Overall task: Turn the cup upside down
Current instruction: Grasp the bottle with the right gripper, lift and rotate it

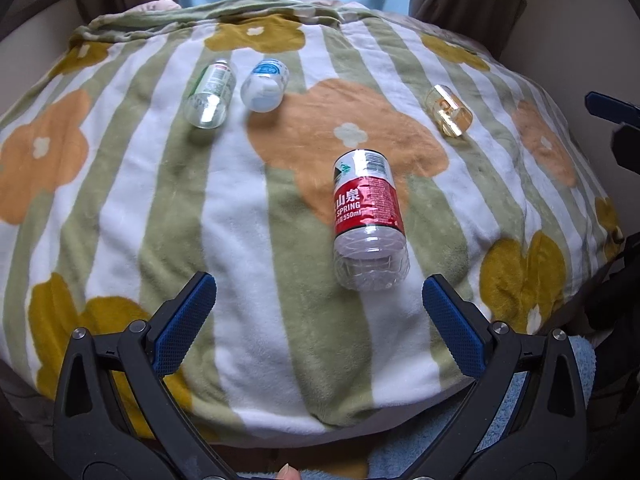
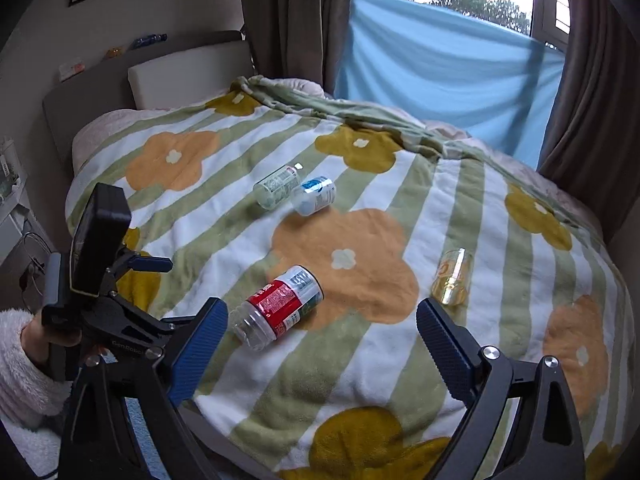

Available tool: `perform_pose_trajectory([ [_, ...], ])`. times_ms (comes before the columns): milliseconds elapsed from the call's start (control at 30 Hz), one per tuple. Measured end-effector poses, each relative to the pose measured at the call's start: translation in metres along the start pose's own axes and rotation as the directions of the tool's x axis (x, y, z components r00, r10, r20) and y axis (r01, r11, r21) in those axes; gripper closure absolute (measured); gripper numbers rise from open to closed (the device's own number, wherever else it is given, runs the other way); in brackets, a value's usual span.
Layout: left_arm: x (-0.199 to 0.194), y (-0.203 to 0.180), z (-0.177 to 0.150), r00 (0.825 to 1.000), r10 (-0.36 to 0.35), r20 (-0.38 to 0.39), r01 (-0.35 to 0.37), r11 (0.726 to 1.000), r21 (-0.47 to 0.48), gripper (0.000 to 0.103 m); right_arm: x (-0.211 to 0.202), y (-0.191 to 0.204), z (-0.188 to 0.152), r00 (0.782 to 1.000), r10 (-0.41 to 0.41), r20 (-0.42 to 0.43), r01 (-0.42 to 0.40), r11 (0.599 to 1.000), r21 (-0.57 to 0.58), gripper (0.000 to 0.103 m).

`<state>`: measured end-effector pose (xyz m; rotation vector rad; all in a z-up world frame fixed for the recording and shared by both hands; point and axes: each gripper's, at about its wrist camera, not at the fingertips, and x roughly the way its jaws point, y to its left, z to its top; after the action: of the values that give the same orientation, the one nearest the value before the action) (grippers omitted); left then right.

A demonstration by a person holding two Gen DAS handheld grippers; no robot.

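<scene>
A small clear yellow-tinted cup [image 1: 449, 110] lies on the flowered blanket at the right; in the right wrist view the cup [image 2: 451, 277] stands just beyond my right gripper's right finger, and I cannot tell which end is up. My left gripper [image 1: 319, 294] is open and empty, above the blanket's near edge. My right gripper [image 2: 322, 318] is open and empty. The left gripper also shows in the right wrist view [image 2: 132, 268] at the far left, held in a hand.
A red-labelled plastic bottle [image 1: 366, 216] lies on its side near both grippers, also in the right wrist view [image 2: 280, 306]. Two smaller bottles [image 1: 210, 94] [image 1: 265, 85] lie farther back. The blanket [image 1: 120, 200] covers a bed; curtains and a window stand behind.
</scene>
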<state>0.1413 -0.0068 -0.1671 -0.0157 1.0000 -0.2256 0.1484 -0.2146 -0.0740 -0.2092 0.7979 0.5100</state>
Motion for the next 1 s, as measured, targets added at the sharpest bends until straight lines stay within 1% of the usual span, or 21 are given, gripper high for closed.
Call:
perform_pose_trajectory([
  [33,-0.003,0.003,-0.005,1.000,0.006,0.004,-0.006,1.000,-0.005,0.000,0.014,-0.001,0.006,0.998,0.044,-0.051,-0.042,0.999,0.030,0.009],
  [67,-0.005,0.005,-0.010,1.000,0.012,0.010,-0.012,1.000,-0.010,0.000,0.028,0.002,0.011,0.993,0.073,-0.097,-0.067,0.996,0.061,0.009],
  [167,-0.011,0.011,-0.022,0.999,0.032,0.030,-0.032,0.999,-0.016,0.000,0.070,0.010,0.017,0.970,0.119,-0.210,-0.089,0.986,0.143,0.009],
  [233,-0.013,0.015,-0.027,0.998,0.043,0.035,-0.043,0.999,-0.016,0.000,0.102,0.013,0.016,0.949,0.148,-0.278,-0.081,0.968,0.238,0.009],
  [300,-0.017,0.019,-0.030,0.998,0.041,0.045,-0.040,0.999,-0.021,0.000,0.136,0.013,0.014,0.920,0.180,-0.347,-0.063,0.944,0.324,0.009],
  [400,-0.020,0.024,-0.032,0.998,0.039,0.054,-0.038,0.999,-0.019,0.000,0.179,0.013,0.006,0.875,0.212,-0.434,-0.015,0.910,0.414,0.009],
  [467,-0.024,0.029,-0.032,0.997,0.028,0.068,-0.026,0.999,-0.028,0.000,0.200,0.011,0.001,0.856,0.227,-0.465,0.015,0.887,0.462,0.009],
  [567,-0.029,0.036,-0.030,0.997,-0.005,0.081,0.009,0.999,-0.047,0.000,0.222,0.005,-0.006,0.833,0.261,-0.487,0.038,0.852,0.522,0.027],
  [633,-0.029,0.039,-0.028,0.996,-0.020,0.086,0.024,0.998,-0.057,0.000,0.230,0.000,-0.008,0.822,0.292,-0.489,0.038,0.828,0.559,0.032],
  [700,-0.027,0.042,-0.026,0.996,-0.024,0.089,0.030,0.997,-0.068,0.000,0.237,-0.002,-0.008,0.814,0.280,-0.509,0.054,0.836,0.546,0.043],
  [800,-0.024,0.047,-0.025,0.995,-0.037,0.094,0.045,0.995,-0.084,0.000,0.241,-0.002,-0.004,0.806,0.274,-0.525,0.047,0.855,0.517,0.044],
  [867,-0.022,0.048,-0.025,0.995,-0.037,0.096,0.046,0.995,-0.089,0.000,0.240,0.001,0.003,0.804,0.255,-0.538,0.025,0.888,0.458,0.044],
  [933,-0.020,0.050,-0.026,0.994,-0.037,0.098,0.045,0.995,-0.089,0.000,0.237,0.007,0.013,0.807,0.211,-0.551,-0.015,0.941,0.337,0.044],
  [967,-0.019,0.051,-0.026,0.994,-0.038,0.100,0.047,0.995,-0.089,0.000,0.233,0.012,0.020,0.809,0.183,-0.558,-0.045,0.967,0.252,0.044],
  [1000,-0.018,0.052,-0.026,0.994,-0.043,0.100,0.052,0.995,-0.088,0.000,0.229,0.019,0.028,0.812,0.140,-0.566,-0.073,0.987,0.141,0.044],
])
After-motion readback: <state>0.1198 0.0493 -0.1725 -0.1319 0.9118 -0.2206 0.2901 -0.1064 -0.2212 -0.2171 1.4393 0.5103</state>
